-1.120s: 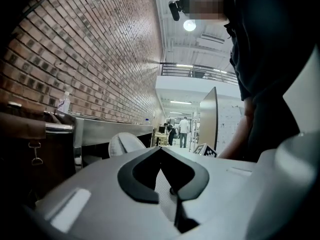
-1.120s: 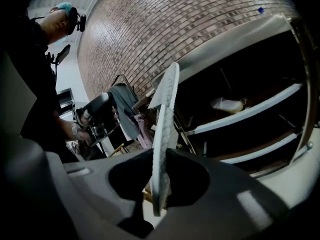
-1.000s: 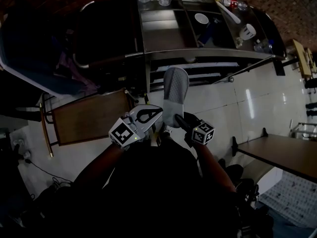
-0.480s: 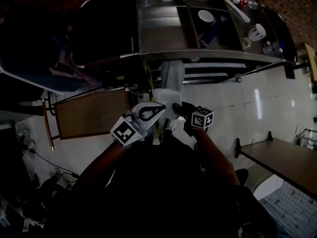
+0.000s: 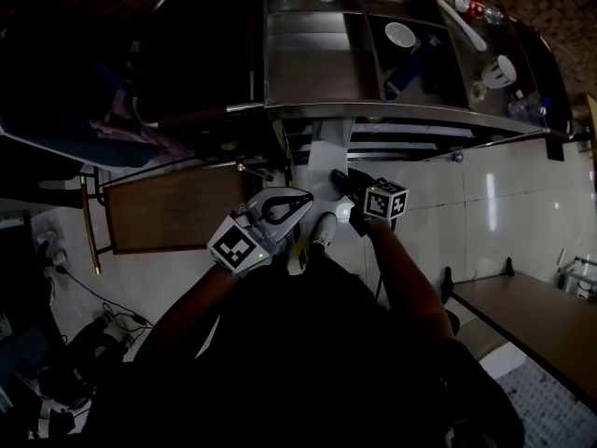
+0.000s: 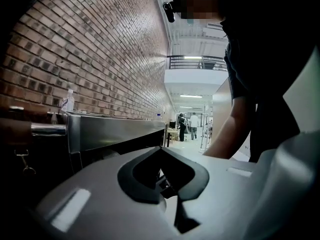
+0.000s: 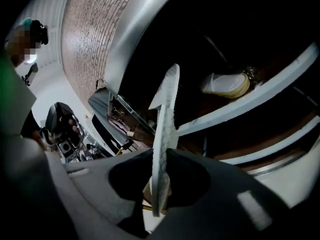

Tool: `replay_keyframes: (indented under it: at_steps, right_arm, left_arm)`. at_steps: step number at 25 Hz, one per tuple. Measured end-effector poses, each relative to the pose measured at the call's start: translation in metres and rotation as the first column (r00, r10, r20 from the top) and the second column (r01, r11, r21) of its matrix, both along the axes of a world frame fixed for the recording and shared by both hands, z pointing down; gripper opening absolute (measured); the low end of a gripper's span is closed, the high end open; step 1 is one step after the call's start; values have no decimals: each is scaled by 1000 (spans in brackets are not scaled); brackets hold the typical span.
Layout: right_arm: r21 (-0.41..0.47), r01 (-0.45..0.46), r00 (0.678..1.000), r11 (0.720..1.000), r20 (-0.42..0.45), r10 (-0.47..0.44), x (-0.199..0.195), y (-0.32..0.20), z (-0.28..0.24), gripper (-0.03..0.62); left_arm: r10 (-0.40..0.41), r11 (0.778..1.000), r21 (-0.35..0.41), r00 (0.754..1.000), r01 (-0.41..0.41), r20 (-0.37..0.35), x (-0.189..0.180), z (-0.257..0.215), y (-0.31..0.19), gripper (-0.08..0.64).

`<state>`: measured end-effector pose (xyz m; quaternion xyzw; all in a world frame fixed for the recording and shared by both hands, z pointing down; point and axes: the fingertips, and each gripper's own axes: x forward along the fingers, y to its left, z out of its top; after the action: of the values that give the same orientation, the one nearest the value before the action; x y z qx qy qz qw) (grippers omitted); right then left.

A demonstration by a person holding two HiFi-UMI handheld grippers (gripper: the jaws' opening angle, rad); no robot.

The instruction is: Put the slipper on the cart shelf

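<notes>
A grey slipper (image 5: pixel 328 152) is pinched at its heel by my right gripper (image 5: pixel 343 183), which is shut on it. Its toe reaches under the steel top of the cart (image 5: pixel 308 59). In the right gripper view the slipper (image 7: pixel 165 114) stands edge-on between the pads and points into the cart's dark lower bay, above a pale shelf rail (image 7: pixel 250 109). A second, whitish slipper (image 7: pixel 227 86) lies on a shelf inside. My left gripper (image 5: pixel 297 203) hangs just left of the right one, fingers (image 6: pixel 161 151) closed tip to tip with nothing in them.
A bowl (image 5: pixel 399 34), cups and bottles stand in the cart's top compartments. A wooden chair (image 5: pixel 168 208) stands on the floor to the left and a table (image 5: pixel 532 301) to the right. A brick wall (image 6: pixel 100 59) runs behind the cart.
The right gripper has pushed the slipper forward toward the cart, so its toe has slid under the steel top and less of it shows. The left gripper has stayed about where it was.
</notes>
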<state>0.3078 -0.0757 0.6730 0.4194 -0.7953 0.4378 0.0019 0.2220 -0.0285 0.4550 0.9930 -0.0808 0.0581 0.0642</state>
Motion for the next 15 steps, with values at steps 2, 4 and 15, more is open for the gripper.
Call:
replay_keyframes:
  at_steps: [2,4,15]
  right_arm:
    - [0,9,1000,1000,-21,-9,3,-11,4,66]
    - [5,11,999,1000,-30,-10,6,-23,8,66]
    - [133,-28,994,991,-97,41,27,-99,-3,67]
  left_arm:
    - [-12,1000,-9,1000,12,2,2,2,-4,3]
    - [-24,1000,-14,1000,24,-1,5,3,-7,3]
    - [-69,997,-27,998,69,17,25,15,-29,3]
